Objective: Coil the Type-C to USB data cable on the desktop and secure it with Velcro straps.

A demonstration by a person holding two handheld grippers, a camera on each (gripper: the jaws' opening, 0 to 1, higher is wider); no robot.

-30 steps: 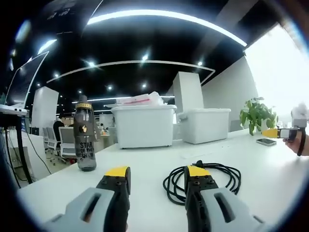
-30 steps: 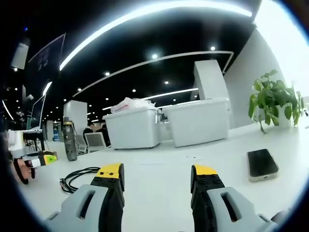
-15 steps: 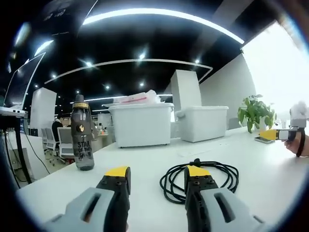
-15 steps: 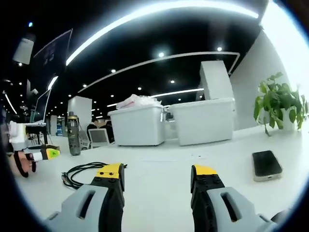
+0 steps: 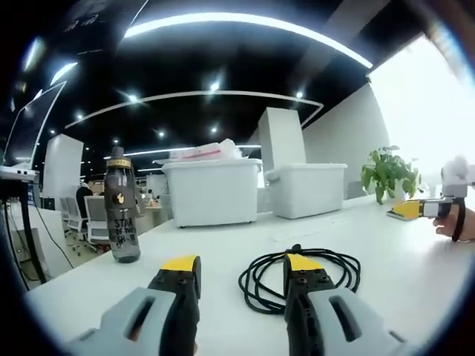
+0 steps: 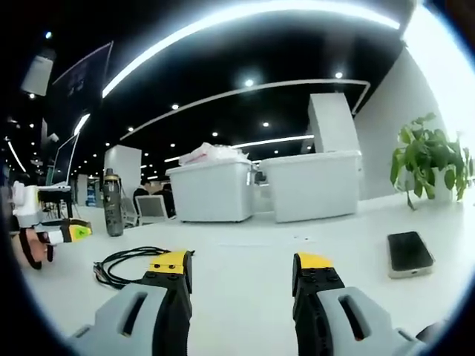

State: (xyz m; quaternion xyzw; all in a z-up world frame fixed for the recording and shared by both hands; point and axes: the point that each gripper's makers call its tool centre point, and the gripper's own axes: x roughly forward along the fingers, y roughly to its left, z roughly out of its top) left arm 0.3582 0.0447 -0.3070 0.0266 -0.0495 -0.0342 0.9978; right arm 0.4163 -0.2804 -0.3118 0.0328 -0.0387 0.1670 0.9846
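One cable (image 5: pixel 297 268), one bottle (image 5: pixel 121 205), two bins (image 5: pixel 211 191), one phone (image 6: pixel 409 253).

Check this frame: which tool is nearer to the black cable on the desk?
Left. The left tool sits right at the black cable, one jaw overlapping the coil's near edge. The right tool is farther, with the cable off beyond its left jaw. Both tools are open.

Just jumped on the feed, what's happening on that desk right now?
A person holds a gripper in each hand over a white desk. The black cable lies loosely looped on it, untouched. The left gripper hovers open just before the cable, and the right gripper is open too, off to the cable's side. A dark bottle, two white bins and a phone sit nearby.
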